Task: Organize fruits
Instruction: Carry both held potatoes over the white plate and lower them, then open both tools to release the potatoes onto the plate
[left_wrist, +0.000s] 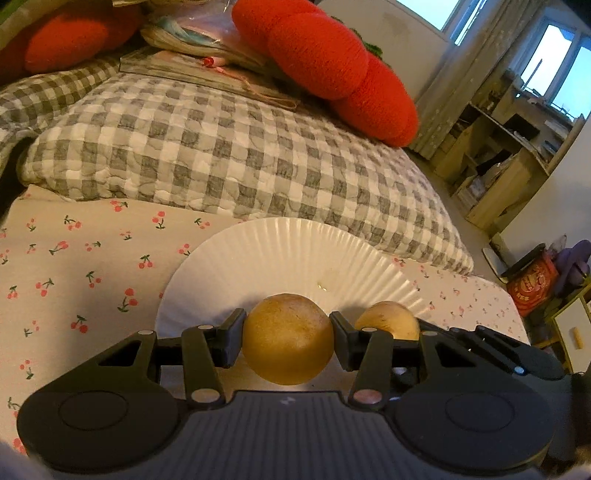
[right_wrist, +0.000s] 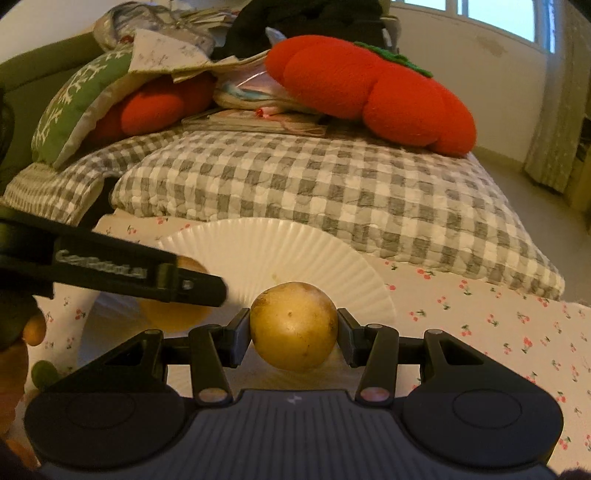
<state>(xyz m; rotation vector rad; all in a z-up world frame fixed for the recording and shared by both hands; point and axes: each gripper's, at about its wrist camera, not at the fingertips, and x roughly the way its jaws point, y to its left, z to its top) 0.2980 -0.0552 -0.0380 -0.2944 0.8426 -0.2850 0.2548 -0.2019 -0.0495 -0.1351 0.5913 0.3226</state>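
Over paper plate (left_wrist: 280, 251) | left tool (left_wrist: 287, 338) pinching fruit (left_wrist: 288, 338) | right tool (right_wrist: 293, 326) pinching second fruit (right_wrist: 293, 325)

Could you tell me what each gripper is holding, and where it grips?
Each holds a round yellow fruit across its middle: left gripper and left fruit; right gripper and right fruit.

Brightness: dim indoors, with a warm yellowish cast on the bedding.
Light source: pale blue daylight through the windows (left_wrist: 554, 62), upper right in both views.
Glare: the window panes (right_wrist: 498, 18) are nearly blown out.
Shadows: soft, under the fruit on the paper plate (left_wrist: 280, 254).
Blur: the left gripper (right_wrist: 199, 291) is smeared where it crosses the right wrist view.
Distortion: strong fisheye bend; the shelves (left_wrist: 498, 147) lean, and the corners go black.
Focus: far clutter soft and grainy.
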